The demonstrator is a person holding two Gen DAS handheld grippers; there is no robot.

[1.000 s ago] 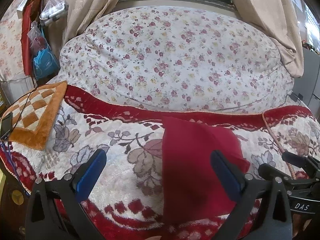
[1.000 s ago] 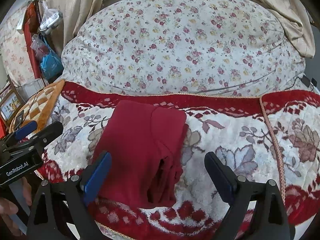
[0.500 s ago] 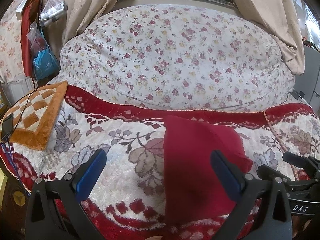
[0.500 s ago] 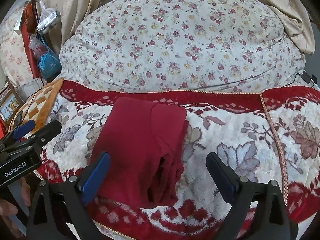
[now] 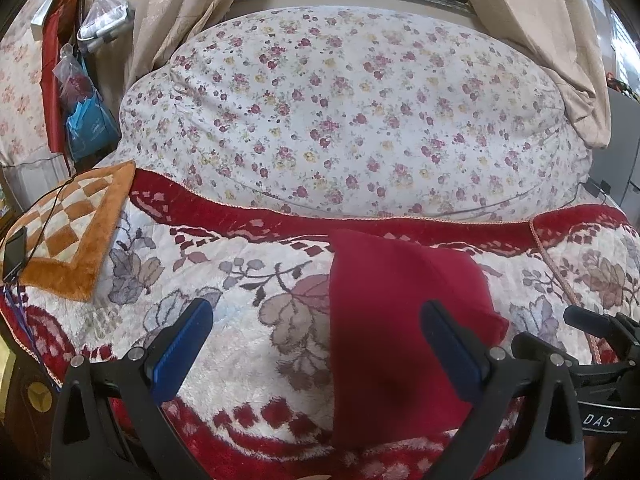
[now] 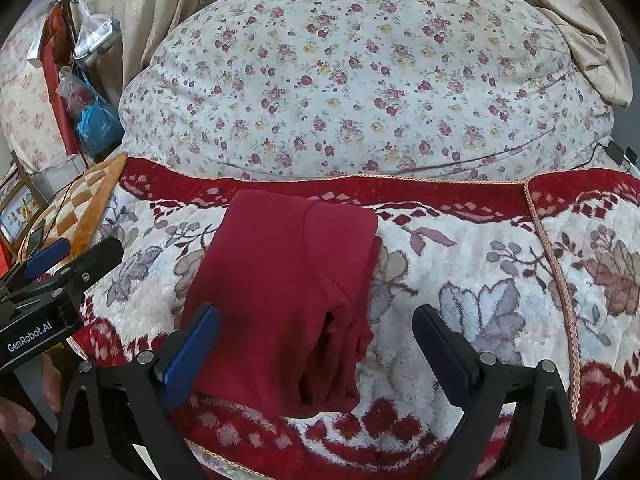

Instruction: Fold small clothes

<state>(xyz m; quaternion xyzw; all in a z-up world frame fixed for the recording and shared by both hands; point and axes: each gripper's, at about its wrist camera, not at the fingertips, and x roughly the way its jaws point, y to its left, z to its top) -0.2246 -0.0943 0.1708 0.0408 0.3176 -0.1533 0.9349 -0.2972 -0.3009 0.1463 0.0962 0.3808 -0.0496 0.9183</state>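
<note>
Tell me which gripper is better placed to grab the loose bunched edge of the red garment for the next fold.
Right, probably. The right gripper is open with the red garment's bunched edge lying between its fingers. The left gripper is open too, but it faces the garment's smooth edge and bare blanket.

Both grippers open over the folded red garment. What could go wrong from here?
1. The red garment has loose layers bunched along its right edge; a pinch there by the right gripper may catch only some layers and undo the fold.
2. The plush blanket is deep pile; the left gripper might snag it while grabbing the garment's flat left edge.
</note>
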